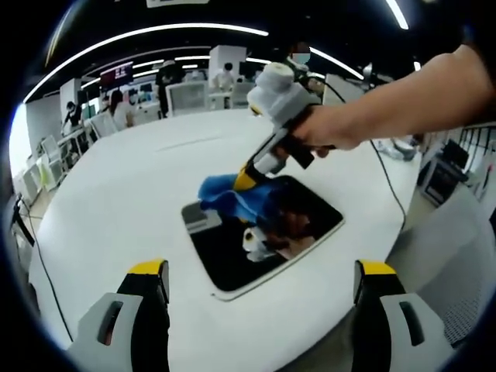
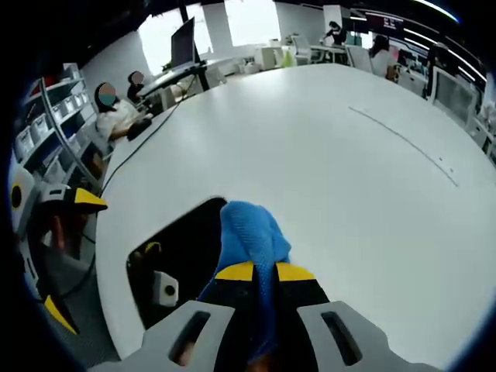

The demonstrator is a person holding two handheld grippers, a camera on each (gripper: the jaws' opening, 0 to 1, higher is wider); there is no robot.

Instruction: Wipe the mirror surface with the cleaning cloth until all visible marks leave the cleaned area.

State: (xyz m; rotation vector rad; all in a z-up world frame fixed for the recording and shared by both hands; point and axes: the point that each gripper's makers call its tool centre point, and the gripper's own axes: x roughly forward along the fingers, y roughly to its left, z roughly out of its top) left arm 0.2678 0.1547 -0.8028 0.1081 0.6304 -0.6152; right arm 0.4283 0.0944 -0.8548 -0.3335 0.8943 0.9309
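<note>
Blue cloth (image 1: 225, 195) on the mirror (image 1: 267, 240), wiping in hand with the right claw (image 2: 263, 272).

Soft, knit-looking fabric is bunched between the right claw's yellow-tipped jaws, which are closed tight on it, and it is pressed onto the far left part of the dark, glossy mirror, a flat rounded rectangle with a thin pale edge lying on the smooth white worktop (image 1: 116, 201). The left claw (image 1: 262, 283) hangs near the mirror's close edge, jaws wide apart and holding nothing. I judge the wipe to be mid-course: the glass throws back the hand and tool, so any marks are too hard to tell apart from reflections. Next, the cloth likely needs dragging toward the near right across the uncovered glass, kept flat and under light pressure, since a slick plate on a slick worktop may slide.
</note>
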